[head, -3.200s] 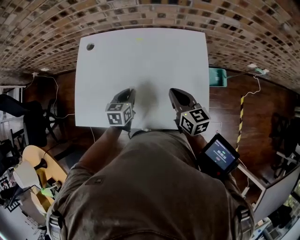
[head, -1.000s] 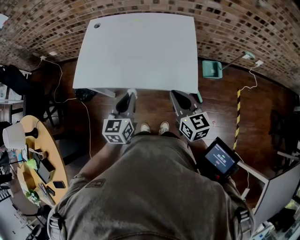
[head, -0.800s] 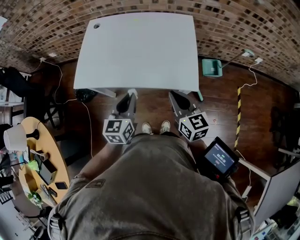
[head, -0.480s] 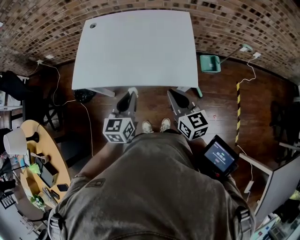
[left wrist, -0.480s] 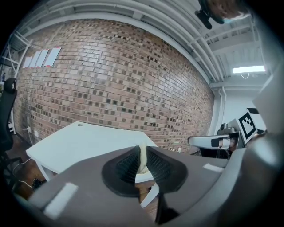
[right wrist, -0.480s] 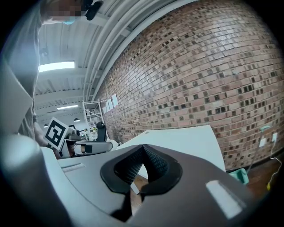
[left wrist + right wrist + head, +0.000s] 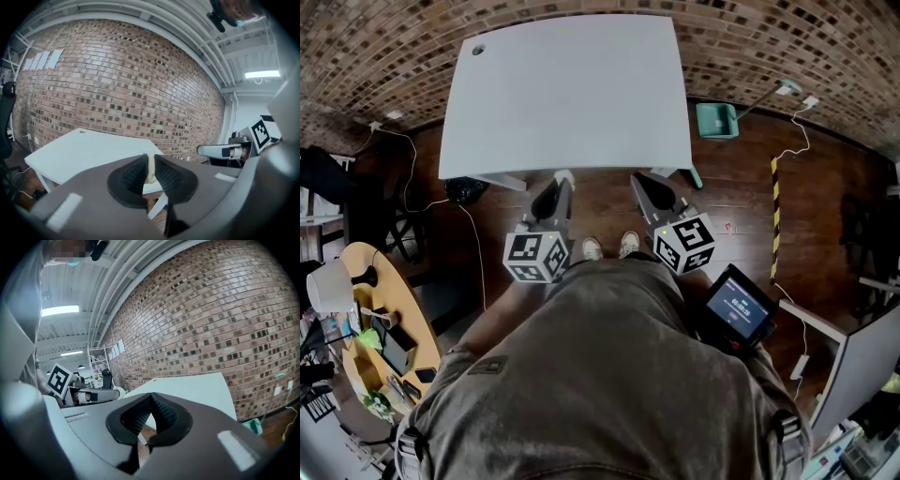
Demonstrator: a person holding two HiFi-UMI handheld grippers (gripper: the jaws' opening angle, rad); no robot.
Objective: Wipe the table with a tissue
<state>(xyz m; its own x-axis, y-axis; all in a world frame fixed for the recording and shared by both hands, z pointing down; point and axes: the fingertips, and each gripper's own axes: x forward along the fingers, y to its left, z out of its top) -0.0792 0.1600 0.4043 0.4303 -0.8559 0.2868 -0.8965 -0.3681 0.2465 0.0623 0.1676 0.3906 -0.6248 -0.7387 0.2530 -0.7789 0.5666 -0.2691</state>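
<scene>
My left gripper [image 7: 559,182] is pinched tight on the tissue [image 7: 150,169]. It shows as a thin, pale cream sliver, bunched, with only its edge visible between the ribbed pads, low centre of the left gripper view. My right gripper [image 7: 151,398] has its jaws pressed together with nothing between them. The white table [image 7: 562,94] sits upper middle of the head view, well apart from both grippers, which hang over the wood floor [image 7: 600,202]. The tissue looks light and soft, and likely shreds if dragged hard. I'd want more of it sticking out past the pads to wipe.
</scene>
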